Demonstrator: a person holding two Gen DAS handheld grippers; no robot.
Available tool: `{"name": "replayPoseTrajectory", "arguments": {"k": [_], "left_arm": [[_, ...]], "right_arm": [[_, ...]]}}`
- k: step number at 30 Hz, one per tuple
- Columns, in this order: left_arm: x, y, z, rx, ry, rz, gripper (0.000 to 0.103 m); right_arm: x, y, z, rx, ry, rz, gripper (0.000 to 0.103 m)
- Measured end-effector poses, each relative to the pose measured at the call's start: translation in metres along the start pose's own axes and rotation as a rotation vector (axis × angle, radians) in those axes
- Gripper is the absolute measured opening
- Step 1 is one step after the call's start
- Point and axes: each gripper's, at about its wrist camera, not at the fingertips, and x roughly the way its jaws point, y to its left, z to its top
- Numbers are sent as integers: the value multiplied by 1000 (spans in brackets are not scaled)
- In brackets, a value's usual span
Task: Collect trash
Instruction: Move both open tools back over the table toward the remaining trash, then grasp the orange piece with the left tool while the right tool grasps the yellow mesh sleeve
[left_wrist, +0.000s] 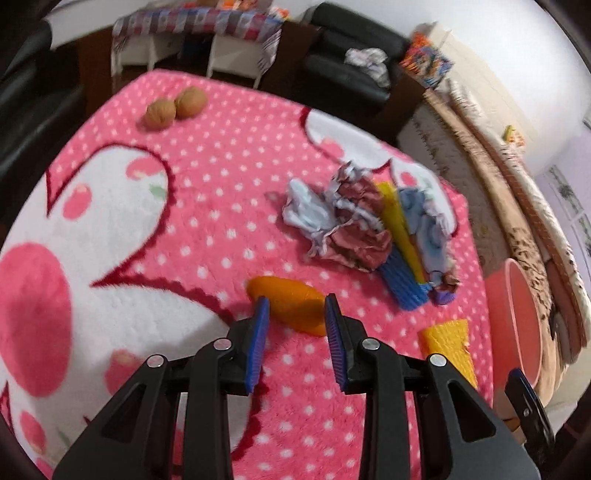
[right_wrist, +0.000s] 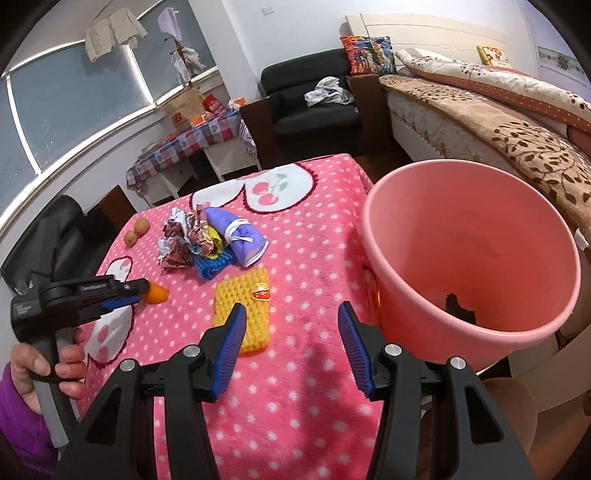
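Note:
My left gripper is open, its fingers on either side of an orange peel on the pink dotted blanket; the right wrist view shows it at the peel too. A heap of crumpled paper, blue foam net and a purple mask lies beyond. A yellow foam net lies near my right gripper, which is open and empty above the blanket. A pink bin stands at the table's right edge with a dark scrap inside.
Two walnuts lie at the far side of the table. A black armchair, a bed and a side table with a checked cloth stand beyond.

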Motion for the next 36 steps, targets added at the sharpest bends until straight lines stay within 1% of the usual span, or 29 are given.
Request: {"name": "replayPoseTrajectory", "arguments": {"k": [3, 6, 9, 13, 15, 16, 18, 21, 27, 31, 33, 34, 35, 36], "left_arm": [[3, -8, 3, 1, 7, 16, 41], [7, -20, 4, 49, 2, 52, 42], [7, -22, 2, 77, -17, 41, 41], [4, -14, 3, 114, -28, -7, 34], [2, -7, 5, 115, -27, -35, 27], [2, -5, 7, 117, -24, -43, 25], [2, -1, 10, 126, -19, -61, 19], [2, 4, 14, 155, -5, -86, 15], [1, 6, 20, 204, 32, -123, 13], [2, 2, 21, 252, 52, -128, 13], [3, -1, 22, 275, 62, -123, 13], [4, -2, 22, 284, 68, -121, 13], [4, -4, 23, 295, 74, -118, 13], [4, -6, 23, 302, 78, -115, 13]], "right_arm": [[4, 3, 3, -6, 9, -1, 51], [10, 8, 8, -11, 25, -2, 51], [16, 16, 11, -32, 45, -6, 51], [25, 27, 12, -59, 74, -14, 51], [31, 32, 12, -71, 89, -18, 51], [33, 34, 11, -73, 95, -21, 51], [39, 37, 11, -65, 112, -24, 51], [47, 38, 10, -31, 135, -41, 51], [57, 34, 4, 48, 171, -71, 51], [59, 38, 0, 38, 170, -101, 51], [58, 39, -2, 30, 163, -116, 47], [57, 40, -3, 29, 161, -116, 39], [56, 40, -4, 31, 161, -104, 29], [55, 40, -5, 37, 162, -88, 23]]}}
